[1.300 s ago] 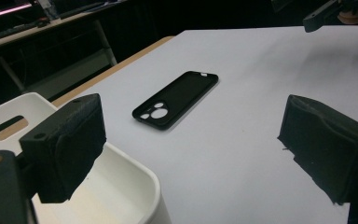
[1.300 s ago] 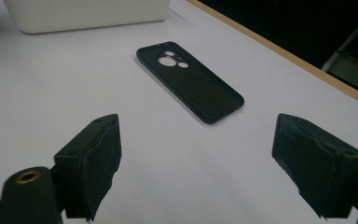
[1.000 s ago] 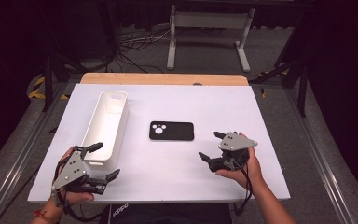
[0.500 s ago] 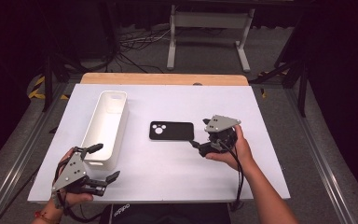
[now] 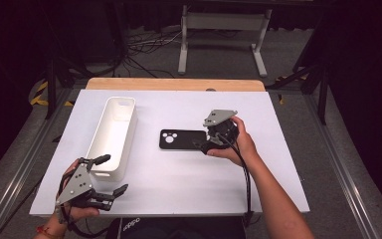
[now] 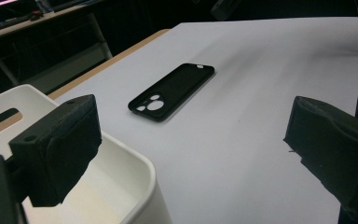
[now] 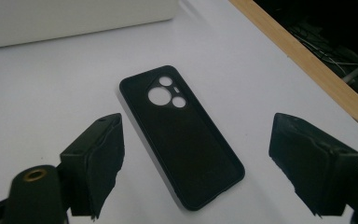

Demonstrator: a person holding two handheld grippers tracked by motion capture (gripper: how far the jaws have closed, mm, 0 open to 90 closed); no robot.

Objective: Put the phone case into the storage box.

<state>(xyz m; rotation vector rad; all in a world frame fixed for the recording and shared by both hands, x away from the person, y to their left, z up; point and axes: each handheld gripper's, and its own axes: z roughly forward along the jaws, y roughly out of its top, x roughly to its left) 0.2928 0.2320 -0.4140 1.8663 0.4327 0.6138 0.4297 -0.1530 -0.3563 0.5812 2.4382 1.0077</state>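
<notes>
A black phone case point(image 5: 181, 140) lies flat in the middle of the white table point(image 5: 174, 179), its camera holes toward the left. In the right gripper view the phone case point(image 7: 179, 135) lies between and just beyond the two spread jaws. My right gripper point(image 5: 202, 143) is open, right at the case's right end, with nothing between its fingers. A white oblong bin point(image 5: 113, 135) stands to the left of the case. My left gripper point(image 5: 109, 173) is open near the table's front left corner, beside the bin's near end. The left gripper view shows the bin's rim point(image 6: 126, 154) and the case point(image 6: 172, 91) farther off.
A wooden strip point(image 5: 174, 84) runs along the table's far edge. Beyond it stand a metal frame point(image 5: 221, 37) and cables on the floor. Bare white table lies in front of the case and to its right.
My right gripper has moved left and away from the front right of the table to the phone case's right end. The left gripper has stayed put.
</notes>
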